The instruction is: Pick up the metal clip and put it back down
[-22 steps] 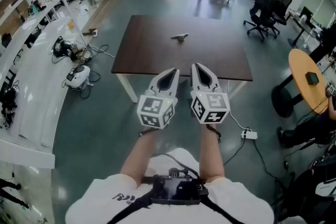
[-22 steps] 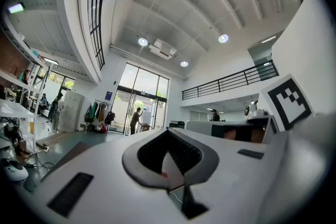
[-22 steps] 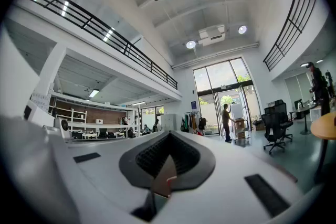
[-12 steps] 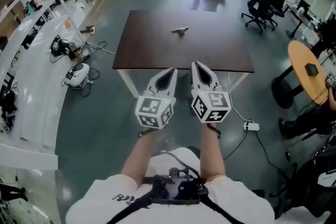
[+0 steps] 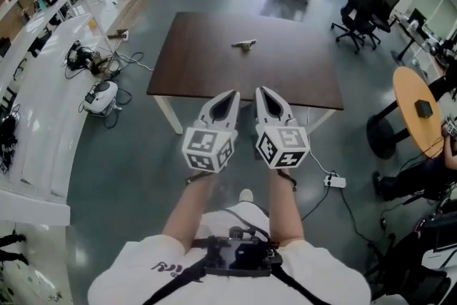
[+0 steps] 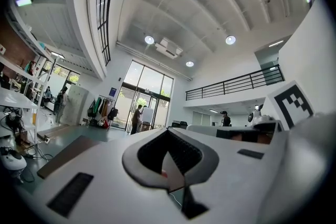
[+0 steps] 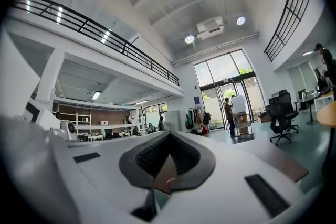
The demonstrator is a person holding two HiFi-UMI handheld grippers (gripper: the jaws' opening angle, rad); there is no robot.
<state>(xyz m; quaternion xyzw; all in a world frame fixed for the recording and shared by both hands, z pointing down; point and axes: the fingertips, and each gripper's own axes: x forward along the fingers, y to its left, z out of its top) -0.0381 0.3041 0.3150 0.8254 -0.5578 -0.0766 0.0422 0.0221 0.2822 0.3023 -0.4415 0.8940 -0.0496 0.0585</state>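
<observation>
**Metal clip lies on the tabletop, out of reach of both grippers**

The metal clip (image 5: 244, 46) is seen towards the far side of the dark tabletop (image 5: 193, 71), alone and untouched, well apart from either pair of fingers. The left gripper (image 5: 231, 94) and the right gripper (image 5: 262, 91) are held level and side by side at the tabletop's near edge. The fingers of each are pressed together, and nothing is pinched between them.

The right tool (image 7: 168, 135), jaws pressed together and empty, faces distant glass doors (image 7: 224, 96)
</observation>
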